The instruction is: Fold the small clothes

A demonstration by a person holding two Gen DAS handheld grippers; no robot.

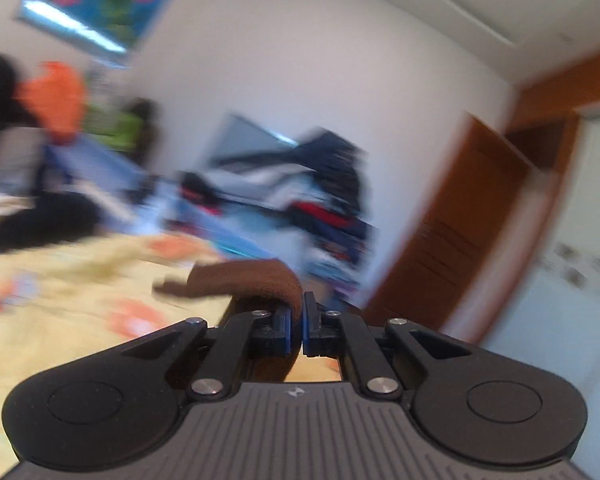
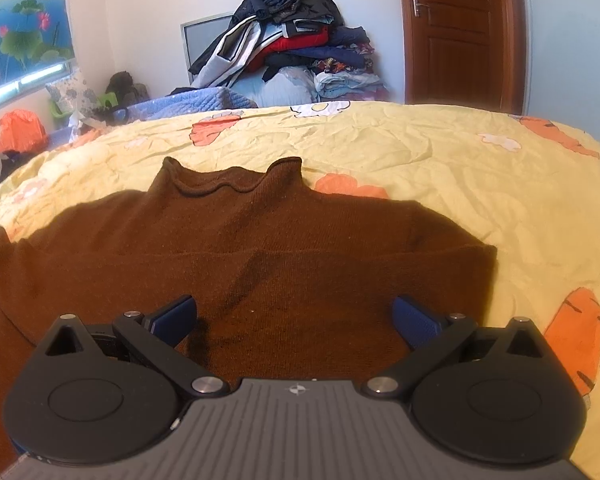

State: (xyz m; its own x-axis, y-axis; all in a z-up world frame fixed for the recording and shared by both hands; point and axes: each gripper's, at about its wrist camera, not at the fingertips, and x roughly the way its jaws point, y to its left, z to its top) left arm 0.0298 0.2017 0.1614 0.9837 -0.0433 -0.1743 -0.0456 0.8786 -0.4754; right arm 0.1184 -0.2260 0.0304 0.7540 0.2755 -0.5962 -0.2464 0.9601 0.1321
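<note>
A brown knitted sweater (image 2: 260,240) lies flat on the yellow bedspread (image 2: 460,160), collar at the far side. One sleeve is folded across its body. My right gripper (image 2: 294,316) hovers open just over the sweater's lower middle, with nothing between its blue pads. In the blurred left wrist view, my left gripper (image 1: 297,320) is shut on a fold of the brown sweater (image 1: 252,280), lifted above the bed. The cloth drapes over the left finger and hangs down behind the jaws.
The bedspread (image 1: 60,300) carries orange carrot prints. Beyond the bed rises a heap of clothes (image 2: 292,32) against the wall, with a wooden door (image 2: 456,28) to its right. An orange bag (image 2: 20,130) and clutter sit far left under a window.
</note>
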